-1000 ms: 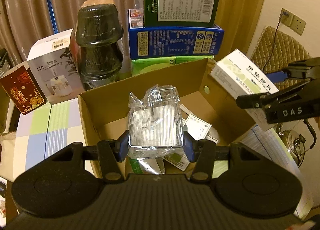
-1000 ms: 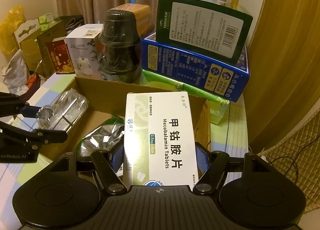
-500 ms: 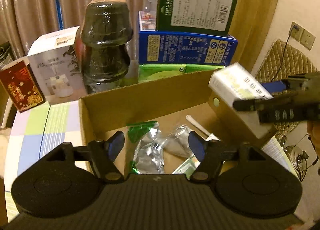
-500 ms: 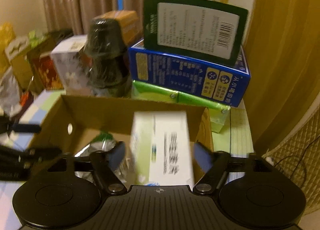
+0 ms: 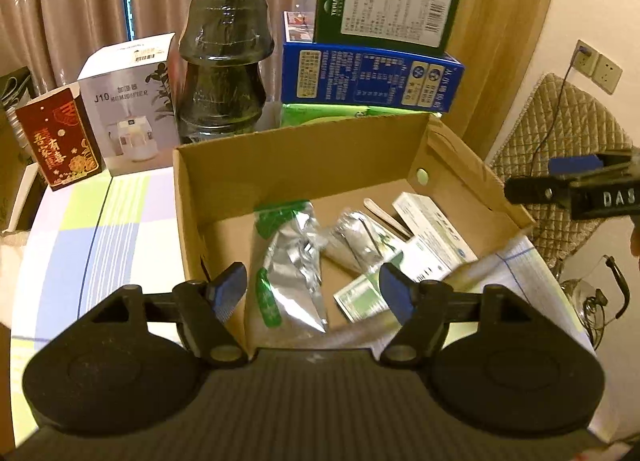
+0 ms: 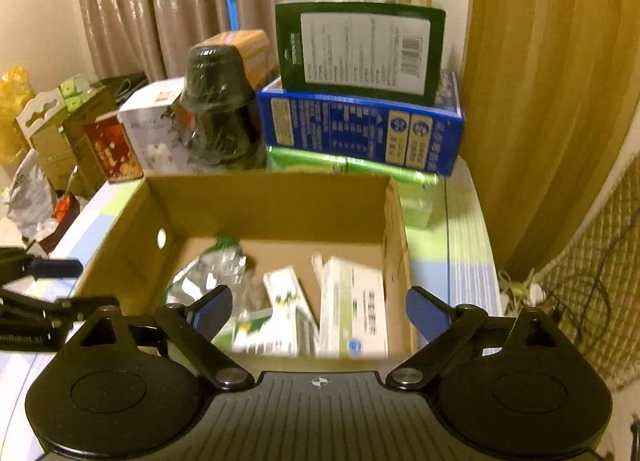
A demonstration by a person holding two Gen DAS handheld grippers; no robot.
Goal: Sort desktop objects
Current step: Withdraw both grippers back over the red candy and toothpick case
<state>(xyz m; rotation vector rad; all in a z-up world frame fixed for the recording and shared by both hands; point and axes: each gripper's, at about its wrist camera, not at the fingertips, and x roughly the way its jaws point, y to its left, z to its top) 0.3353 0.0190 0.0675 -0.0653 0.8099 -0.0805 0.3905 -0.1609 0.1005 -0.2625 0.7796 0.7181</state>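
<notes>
A curtained room with a desk (image 5: 120, 213) under a checked cloth, boxes stacked along its back edge. An open carton (image 5: 304, 165) sits mid-desk. Inside, a white pill box (image 6: 356, 313) lies against the right wall and a foil pouch (image 5: 290, 261) near the left. Both look light; the box is stiff, best pinched across its narrow sides, the pouch crinkly and slippery. The left claw (image 5: 312, 289) and right claw (image 6: 320, 309) have just been opening and hang spread, empty.

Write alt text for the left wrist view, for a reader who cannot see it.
The open left gripper, holding nothing, hovers over an open cardboard box containing foil pouches and a white medicine box. Behind it stand stacked dark bowls, a humidifier box and piled cartons; the right gripper shows at the right edge.
</notes>
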